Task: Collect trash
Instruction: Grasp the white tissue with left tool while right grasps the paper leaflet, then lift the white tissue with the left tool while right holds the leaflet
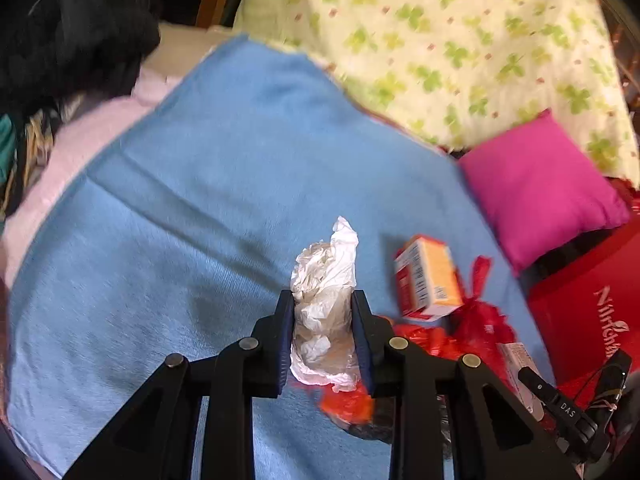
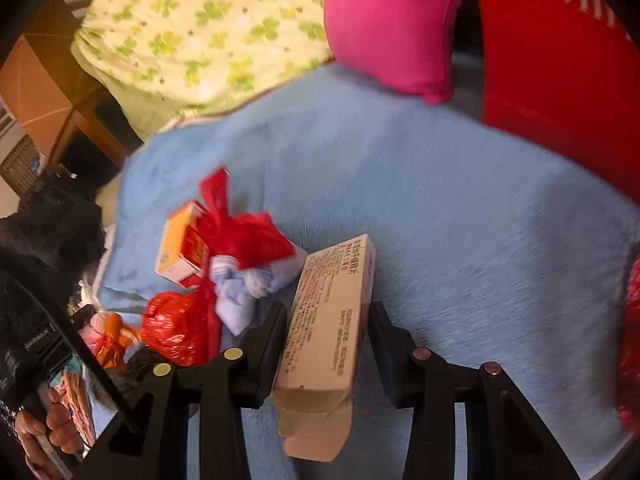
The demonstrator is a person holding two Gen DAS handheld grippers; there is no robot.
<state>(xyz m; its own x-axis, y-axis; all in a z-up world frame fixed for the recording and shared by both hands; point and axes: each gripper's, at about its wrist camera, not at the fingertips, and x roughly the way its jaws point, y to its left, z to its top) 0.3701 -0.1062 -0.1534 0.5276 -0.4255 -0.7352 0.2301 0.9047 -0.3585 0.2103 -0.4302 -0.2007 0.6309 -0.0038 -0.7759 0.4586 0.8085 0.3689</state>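
My left gripper point(image 1: 323, 304) is shut on a crumpled white tissue point(image 1: 326, 280) and holds it above the blue blanket point(image 1: 192, 200). My right gripper point(image 2: 329, 312) holds a long beige cardboard box point(image 2: 332, 320) between its fingers; the left finger touches it, and a small gap shows at the right finger. An orange and red small box point(image 1: 426, 276) lies on the blanket to the right of the tissue; it also shows in the right wrist view point(image 2: 180, 244). A red plastic bag point(image 2: 240, 232) lies beside it, with a light blue cloth wad point(image 2: 248, 284).
A magenta pillow point(image 1: 540, 188) and a red bag with white lettering point(image 1: 592, 304) sit at the right. A clover-print quilt point(image 1: 460, 40) lies behind. Dark clothes point(image 1: 68, 28) pile at the far left. More red plastic point(image 2: 176, 324) lies at the blanket's left edge.
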